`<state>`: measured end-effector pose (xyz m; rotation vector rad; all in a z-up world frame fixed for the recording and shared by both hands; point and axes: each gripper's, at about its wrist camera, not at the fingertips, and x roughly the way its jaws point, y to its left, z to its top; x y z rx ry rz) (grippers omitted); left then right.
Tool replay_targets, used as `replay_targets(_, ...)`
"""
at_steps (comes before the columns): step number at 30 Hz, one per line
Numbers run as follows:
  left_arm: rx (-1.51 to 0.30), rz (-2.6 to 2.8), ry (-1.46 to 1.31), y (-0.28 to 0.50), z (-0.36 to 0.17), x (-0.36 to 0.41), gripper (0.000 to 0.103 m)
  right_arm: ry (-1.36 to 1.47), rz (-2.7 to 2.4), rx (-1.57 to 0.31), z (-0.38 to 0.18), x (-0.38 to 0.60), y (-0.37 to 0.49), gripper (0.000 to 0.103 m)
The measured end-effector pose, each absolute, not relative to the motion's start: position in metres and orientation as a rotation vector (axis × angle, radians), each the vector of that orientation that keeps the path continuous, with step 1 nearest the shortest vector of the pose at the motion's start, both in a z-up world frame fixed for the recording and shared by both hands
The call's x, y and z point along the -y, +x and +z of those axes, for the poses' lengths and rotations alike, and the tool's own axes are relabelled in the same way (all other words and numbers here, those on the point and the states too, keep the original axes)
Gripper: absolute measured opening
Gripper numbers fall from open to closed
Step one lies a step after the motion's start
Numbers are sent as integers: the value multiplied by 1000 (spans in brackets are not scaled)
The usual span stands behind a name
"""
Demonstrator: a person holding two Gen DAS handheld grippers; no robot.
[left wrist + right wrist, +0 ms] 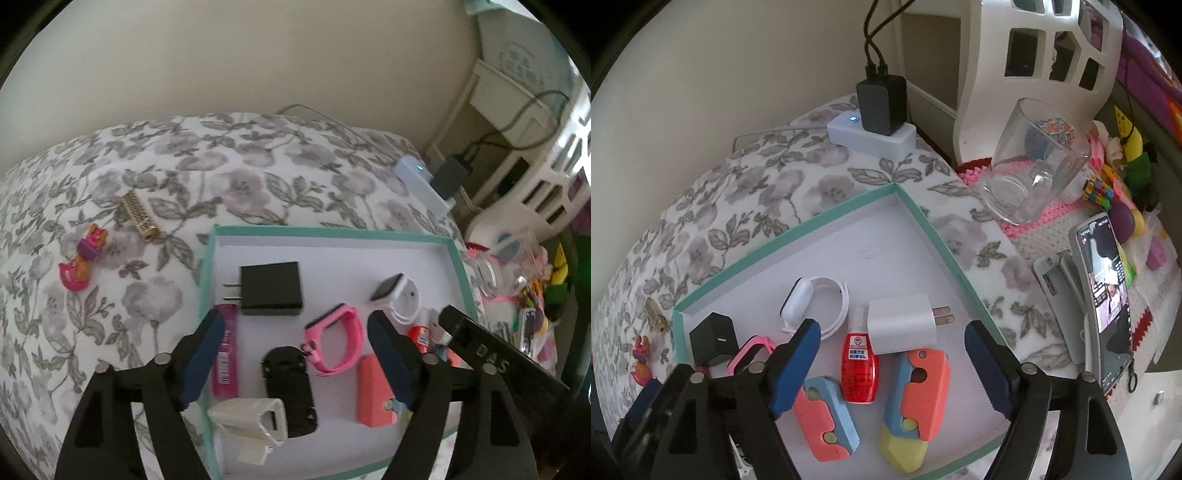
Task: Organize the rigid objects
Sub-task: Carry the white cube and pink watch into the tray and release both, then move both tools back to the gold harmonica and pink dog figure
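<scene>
- Two grippers hang over the tray, and I read both as open with nothing between the pads: my left gripper [297,332] and my right gripper [892,345] each show a wide gap and only tray floor and loose items beneath.
- Under my left gripper lie a black car-shaped toy [290,391], a pink watch band [334,339] and a white adapter [255,419]; a magenta stick [225,354] sits just beside the left finger.
- Under my right gripper I see a red bottle [858,367], a white plug [905,321], and two coral-and-blue folding toys [827,419] [918,393], the right-hand one with a yellow tip.
- Further out in the tray [458,266] rest a black charger [271,288] and a white watch [400,297].
- My judgement: most of the sorting is done, since these pieces already sit inside the mint-edged tray.
- Left outside, on the floral-covered surface [147,302], are a gold studded bar [138,216] and a pink-and-orange toy [83,264], both well apart from the tray's left wall.
- Those two look like the remaining work; the left gripper is the nearer one to them.
- Off to the right, a glass [1034,173] and a phone [1104,295] stand clear of the tray; whether they belong to the task I cannot tell.
</scene>
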<state>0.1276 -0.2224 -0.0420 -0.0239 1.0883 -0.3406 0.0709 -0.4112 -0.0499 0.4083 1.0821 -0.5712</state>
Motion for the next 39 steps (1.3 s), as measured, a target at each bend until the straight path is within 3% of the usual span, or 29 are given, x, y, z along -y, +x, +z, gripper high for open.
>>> replay_targets(4,-1101,-285,-42,134,-46,211,92,403,-558,-1085,-50,410,72,86)
replay_targets(7,-1115,-247,-57,138,-50,202,96,394,-554,-1086,-51,409,73,100)
replay_targets(30,-1170,-148,-102,152,-55,164,96,334,-478,-1094,-50,385,84,103)
replay_targets(39,-1151,33,-229,172,-40,68,96,250,-231,-1043,-34,306,112,103)
